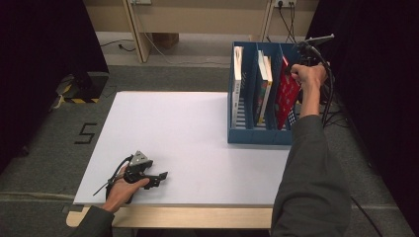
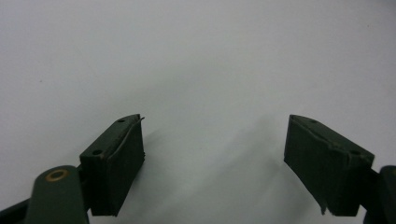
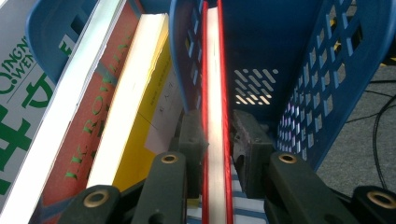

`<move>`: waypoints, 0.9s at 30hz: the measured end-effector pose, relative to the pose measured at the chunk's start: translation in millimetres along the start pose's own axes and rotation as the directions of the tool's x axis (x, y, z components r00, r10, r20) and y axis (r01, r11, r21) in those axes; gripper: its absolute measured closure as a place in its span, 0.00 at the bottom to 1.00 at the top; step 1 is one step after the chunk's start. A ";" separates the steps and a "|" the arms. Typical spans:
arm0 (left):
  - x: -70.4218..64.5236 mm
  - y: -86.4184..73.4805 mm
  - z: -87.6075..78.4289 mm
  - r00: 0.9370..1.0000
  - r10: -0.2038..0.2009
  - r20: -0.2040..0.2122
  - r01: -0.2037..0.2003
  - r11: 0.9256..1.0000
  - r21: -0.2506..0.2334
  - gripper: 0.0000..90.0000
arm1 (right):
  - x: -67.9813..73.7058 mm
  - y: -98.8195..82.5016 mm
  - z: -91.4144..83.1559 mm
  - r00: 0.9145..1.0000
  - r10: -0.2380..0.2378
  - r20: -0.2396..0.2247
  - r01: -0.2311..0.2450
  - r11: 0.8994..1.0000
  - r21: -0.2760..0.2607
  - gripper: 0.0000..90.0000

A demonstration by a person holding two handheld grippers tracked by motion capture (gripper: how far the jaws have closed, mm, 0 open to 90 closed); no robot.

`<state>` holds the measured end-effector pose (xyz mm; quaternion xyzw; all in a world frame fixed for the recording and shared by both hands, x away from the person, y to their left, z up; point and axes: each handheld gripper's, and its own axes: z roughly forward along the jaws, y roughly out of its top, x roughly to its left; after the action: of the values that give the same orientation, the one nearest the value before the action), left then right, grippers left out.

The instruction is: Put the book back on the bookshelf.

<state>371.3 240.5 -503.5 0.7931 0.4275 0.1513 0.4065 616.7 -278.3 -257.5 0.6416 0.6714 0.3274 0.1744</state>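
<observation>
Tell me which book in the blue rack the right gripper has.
The red book in the rack's rightmost slot, leaning, its edge between the right gripper pads. The other books stand untouched in the slots to its left.

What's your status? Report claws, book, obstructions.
Right claw clamped on red book in blue rack, rightmost slot. Left claw open, empty, on table. Nothing in the way.

rack (image 1: 257,136): blue perforated plastic | red book (image 1: 286,94): glossy cover | table (image 1: 197,143): matt white
</observation>
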 end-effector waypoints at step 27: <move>-2.1 0.5 0.9 1.000 0.020 -0.007 -0.020 1.000 0.014 0.20 | -7.8 -43.1 -34.2 0.992 -0.093 -0.084 0.088 0.994 -0.061 0.70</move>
<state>370.9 238.2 -503.5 0.7998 0.4219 0.1551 0.3978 563.0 -291.6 -262.7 0.5903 0.6973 0.3657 0.1779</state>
